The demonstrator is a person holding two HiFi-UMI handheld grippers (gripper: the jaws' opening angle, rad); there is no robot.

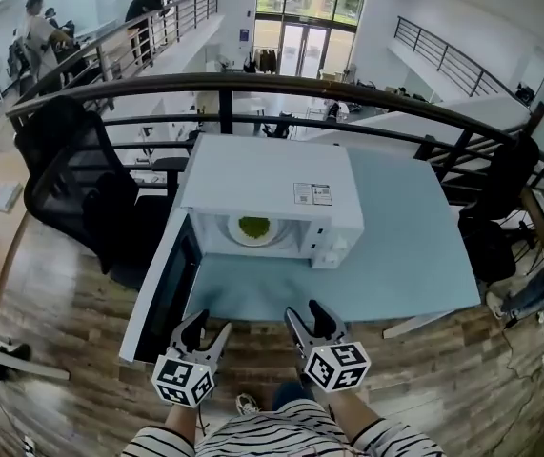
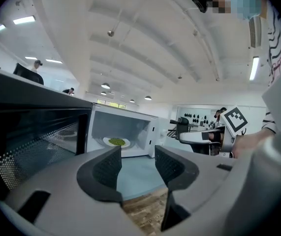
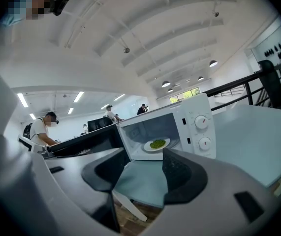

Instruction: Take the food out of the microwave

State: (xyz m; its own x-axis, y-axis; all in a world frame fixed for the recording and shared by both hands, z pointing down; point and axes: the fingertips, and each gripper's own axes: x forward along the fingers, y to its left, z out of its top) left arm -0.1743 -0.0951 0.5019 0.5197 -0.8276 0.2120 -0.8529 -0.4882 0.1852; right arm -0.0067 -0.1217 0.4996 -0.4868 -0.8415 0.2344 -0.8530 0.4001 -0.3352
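Note:
A white microwave point(image 1: 272, 193) stands on a pale blue table point(image 1: 414, 246), its door point(image 1: 162, 288) swung open to the left. Inside sits a white plate with green food point(image 1: 253, 228), also visible in the left gripper view as the plate point(image 2: 116, 142) and in the right gripper view as the plate point(image 3: 157, 144). My left gripper point(image 1: 206, 329) hovers open off the table's near edge, nothing between its jaws. Beside it my right gripper point(image 1: 308, 318) is open and empty too, pointing toward the microwave.
A black railing point(image 1: 281, 89) runs behind the table, above a lower floor. A dark office chair point(image 1: 76, 188) stands left of the microwave door. Wooden floor point(image 1: 462, 369) surrounds the table. People work at desks far left. The microwave's dials point(image 3: 202, 132) face the right gripper.

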